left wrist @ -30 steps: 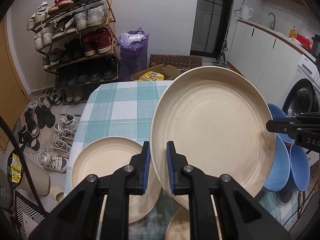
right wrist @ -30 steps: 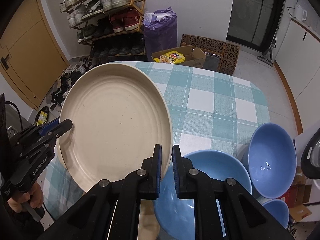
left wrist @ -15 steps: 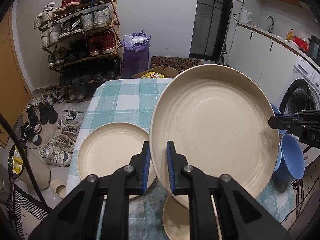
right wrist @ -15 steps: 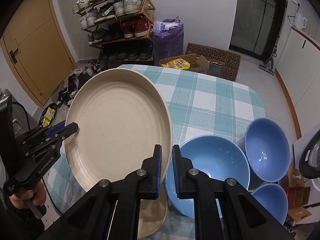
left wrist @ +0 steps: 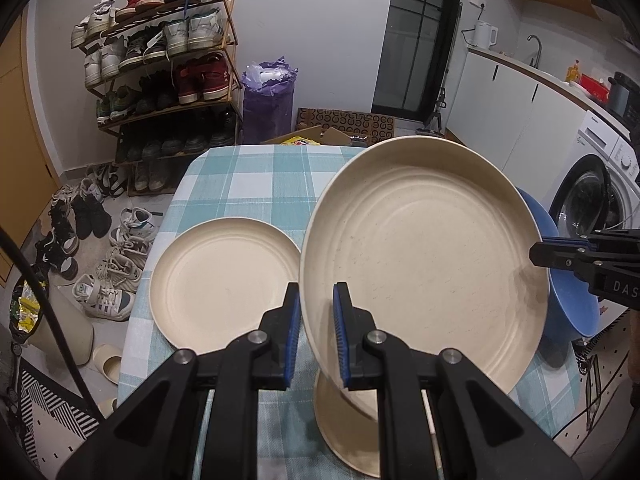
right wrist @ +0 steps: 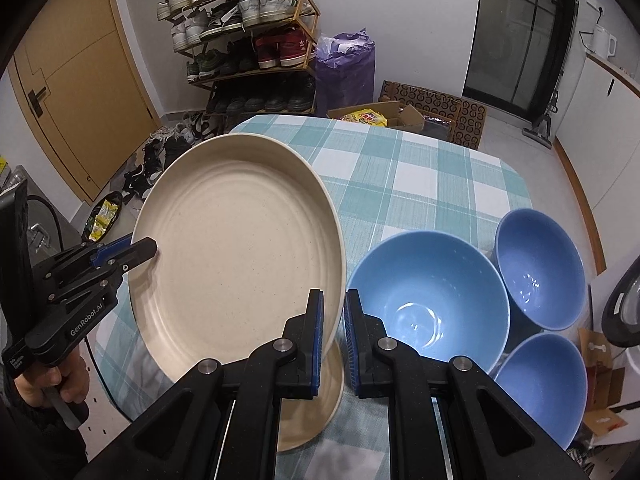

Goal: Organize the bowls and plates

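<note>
A large beige plate (left wrist: 424,260) (right wrist: 240,256) hangs tilted above the checked table (left wrist: 248,184) (right wrist: 420,176), held at two opposite rims. My left gripper (left wrist: 316,332) is shut on its near-left rim. My right gripper (right wrist: 334,332) is shut on the other rim, and its tip shows at the plate's right edge (left wrist: 536,252). A medium beige plate (left wrist: 224,280) lies flat on the left. A small beige plate (left wrist: 344,432) (right wrist: 316,408) lies under the lifted one. Three blue bowls stand on the right: large (right wrist: 424,300), medium (right wrist: 536,264), small (right wrist: 536,384).
A shoe rack (left wrist: 168,80) and loose shoes (left wrist: 100,240) fill the floor beyond the table's left side. A purple bag (left wrist: 268,104) and a cardboard box (right wrist: 384,116) stand behind the table. A washing machine (left wrist: 592,200) and white cabinets run along the right.
Both grippers have drawn back toward the near side of the table with the large plate still clamped. More of the small plate and the bowls shows beneath it.
</note>
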`<state>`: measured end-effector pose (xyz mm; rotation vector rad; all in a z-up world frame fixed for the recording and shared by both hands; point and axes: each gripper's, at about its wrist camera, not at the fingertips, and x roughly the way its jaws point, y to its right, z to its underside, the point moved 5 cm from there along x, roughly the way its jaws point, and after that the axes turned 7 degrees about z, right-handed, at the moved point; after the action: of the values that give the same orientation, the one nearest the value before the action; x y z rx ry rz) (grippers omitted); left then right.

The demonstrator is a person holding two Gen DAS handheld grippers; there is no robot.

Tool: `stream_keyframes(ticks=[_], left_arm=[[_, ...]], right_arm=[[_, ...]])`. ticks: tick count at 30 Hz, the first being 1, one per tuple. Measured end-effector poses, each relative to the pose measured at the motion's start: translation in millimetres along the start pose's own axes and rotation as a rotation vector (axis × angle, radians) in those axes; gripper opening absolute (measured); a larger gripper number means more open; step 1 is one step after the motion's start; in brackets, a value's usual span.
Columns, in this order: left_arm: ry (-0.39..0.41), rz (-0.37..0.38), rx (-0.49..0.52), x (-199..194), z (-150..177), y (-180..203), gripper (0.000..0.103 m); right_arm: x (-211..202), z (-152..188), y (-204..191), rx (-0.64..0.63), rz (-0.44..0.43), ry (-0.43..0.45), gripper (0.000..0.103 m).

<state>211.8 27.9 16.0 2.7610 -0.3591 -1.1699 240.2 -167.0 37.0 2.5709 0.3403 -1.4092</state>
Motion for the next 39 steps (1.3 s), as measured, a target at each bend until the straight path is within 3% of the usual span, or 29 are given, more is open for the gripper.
stream_keyframes(ticks=[12,24,39], left_arm=[[0.001,0.0,-0.005,-8,28,0,0.013],[-0.047,-0.015,-0.04,6,63,-12,0.013],[-0.085,-0.002,-0.032,18,81,-3,0.013]], right_arm=[[4,37,-8,0.0,-0.032,-0.011,0.011],[31,63,-22,-0.029,-0.061,-0.057,0.011],[53,91,-17,-0.005,-0.069,-0.094,0.011]])
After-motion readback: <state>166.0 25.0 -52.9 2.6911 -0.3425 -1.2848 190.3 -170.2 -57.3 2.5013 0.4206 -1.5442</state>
